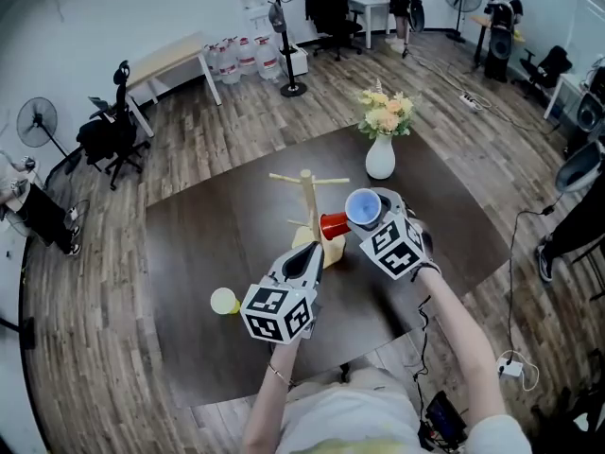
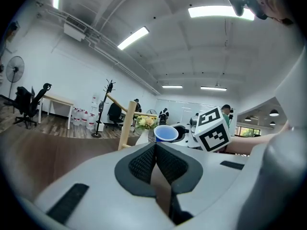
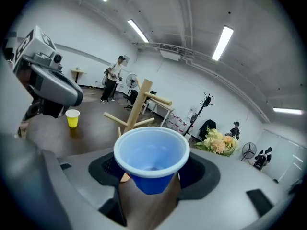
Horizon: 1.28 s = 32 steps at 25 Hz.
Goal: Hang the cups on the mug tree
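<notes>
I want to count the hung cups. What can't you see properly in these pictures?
Red cup: head view, squeezed between left gripper and right gripper; whether it hangs on a peg is unclear.
Mug tree base: head view, left gripper covers it.
Tree's lower pegs: left gripper view, that gripper's body blocks them.

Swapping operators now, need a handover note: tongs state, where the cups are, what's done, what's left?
Left tongs: shut, empty, held above the table near the mug tree.
Right tongs: shut on the blue cup, close beside the tree.
Red cup: at a lower peg, looks hung.
Yellow cup: standing on the table, front-left of the tree.
Left to do: hang blue, then yellow.
</notes>
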Each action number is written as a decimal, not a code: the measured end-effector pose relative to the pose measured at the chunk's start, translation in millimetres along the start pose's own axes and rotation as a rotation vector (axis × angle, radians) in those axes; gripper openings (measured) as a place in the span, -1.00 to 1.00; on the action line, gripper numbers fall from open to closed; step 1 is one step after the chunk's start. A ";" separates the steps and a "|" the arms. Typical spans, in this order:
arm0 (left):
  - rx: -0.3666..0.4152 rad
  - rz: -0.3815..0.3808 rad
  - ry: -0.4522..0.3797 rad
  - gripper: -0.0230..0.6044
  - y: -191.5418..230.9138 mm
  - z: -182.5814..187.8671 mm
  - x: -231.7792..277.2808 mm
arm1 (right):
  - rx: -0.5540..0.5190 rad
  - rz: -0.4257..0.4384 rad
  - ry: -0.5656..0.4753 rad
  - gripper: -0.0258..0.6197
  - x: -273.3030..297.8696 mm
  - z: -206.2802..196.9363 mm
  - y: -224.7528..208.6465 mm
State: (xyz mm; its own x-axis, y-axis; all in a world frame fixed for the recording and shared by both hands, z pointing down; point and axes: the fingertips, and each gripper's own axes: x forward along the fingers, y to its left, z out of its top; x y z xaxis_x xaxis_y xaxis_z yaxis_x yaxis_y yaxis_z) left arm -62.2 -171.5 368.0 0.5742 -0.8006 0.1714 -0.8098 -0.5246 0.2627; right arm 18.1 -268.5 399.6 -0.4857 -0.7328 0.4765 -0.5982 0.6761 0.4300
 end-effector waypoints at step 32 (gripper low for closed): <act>-0.022 0.042 -0.007 -0.85 13.6 16.9 3.7 | -0.506 -0.132 0.189 0.06 29.8 57.7 -8.0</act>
State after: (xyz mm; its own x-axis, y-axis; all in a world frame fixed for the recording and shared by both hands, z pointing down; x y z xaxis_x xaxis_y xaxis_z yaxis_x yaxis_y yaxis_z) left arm -73.1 -186.4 356.2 0.5390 -0.8237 0.1762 -0.8302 -0.4841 0.2765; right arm -28.3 -300.1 366.2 -0.2764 -0.8187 0.5033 -0.2427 0.5661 0.7878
